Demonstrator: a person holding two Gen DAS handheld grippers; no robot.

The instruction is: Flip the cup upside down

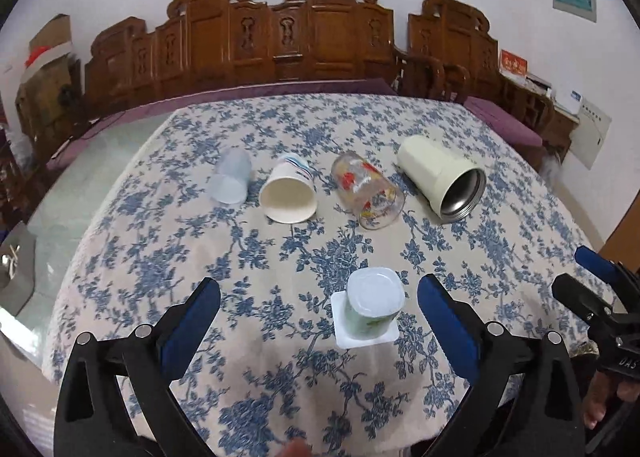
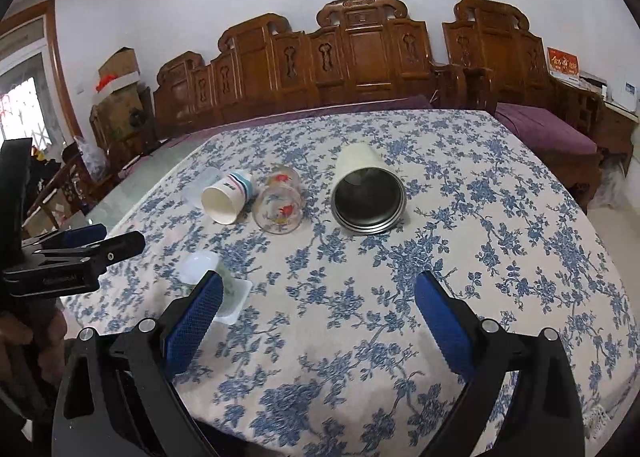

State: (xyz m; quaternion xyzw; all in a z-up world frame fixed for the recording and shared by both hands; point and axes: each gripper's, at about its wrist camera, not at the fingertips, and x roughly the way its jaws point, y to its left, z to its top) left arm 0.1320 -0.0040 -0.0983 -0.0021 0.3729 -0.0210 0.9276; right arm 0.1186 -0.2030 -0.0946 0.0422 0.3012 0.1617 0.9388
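Small plastic cup (image 1: 374, 303) standing mouth-down on the counter (image 1: 160, 257), square rim flat on the flowered cloth, base up; looks already flipped. Sits near the front edge, just ahead of the left claw (image 1: 320, 289) and nearer its right finger, touched by neither finger.

Farther back, a row of four lying on their sides, mouths toward the cameras: clear plastic cup (image 1: 232, 181), paper cup (image 1: 288, 193), printed glass (image 1: 368, 191), cream steel-lined mug (image 1: 442, 177). Paper cup and glass close together, perhaps touching in the right wrist view; mug set apart at the right end. Probably still to be turned, though which comes next cannot be told.

Handling, as a guess: plastic and paper ones very light and soft-walled, easy to crush or shove away, so a gentle pinch across the body near the closed end. Glass hard, slick, breakable and free to roll; grip mid-body, set down softly. Mug heaviest and widest, needing nearly the full opening.

Left claw spread wide, holding nothing. Right claw (image 2: 320, 281) likewise wide apart and empty, facing the mug.
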